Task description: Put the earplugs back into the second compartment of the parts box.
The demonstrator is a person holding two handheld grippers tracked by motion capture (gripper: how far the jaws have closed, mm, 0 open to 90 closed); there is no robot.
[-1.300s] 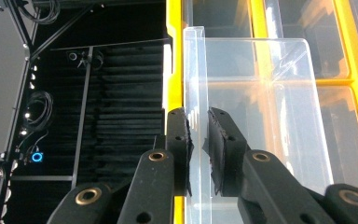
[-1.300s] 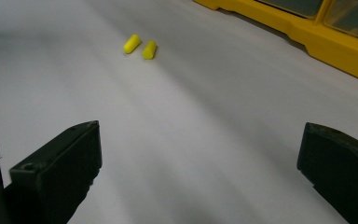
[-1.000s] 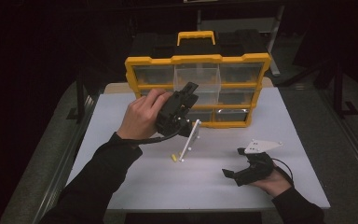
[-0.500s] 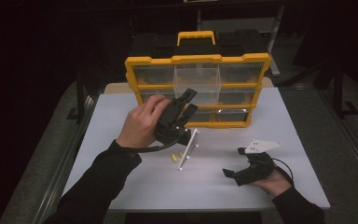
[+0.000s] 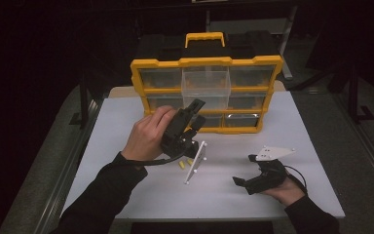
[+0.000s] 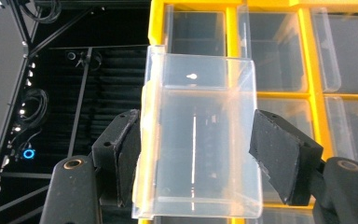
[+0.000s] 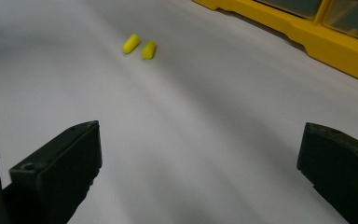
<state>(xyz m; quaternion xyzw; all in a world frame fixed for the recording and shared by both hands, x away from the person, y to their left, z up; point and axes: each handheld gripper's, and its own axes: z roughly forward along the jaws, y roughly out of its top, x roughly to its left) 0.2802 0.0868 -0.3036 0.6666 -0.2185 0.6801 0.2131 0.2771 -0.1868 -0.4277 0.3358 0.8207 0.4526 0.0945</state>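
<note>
Here the left claw, just been opening, stands half wide around the clear drawer at the yellow organizer, pads barely off it, while the right claw gapes empty over the white surface

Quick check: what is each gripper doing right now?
Left gripper: jaws just opening around the clear drawer, right pad off it.
Right gripper: open, nothing held.
</note>
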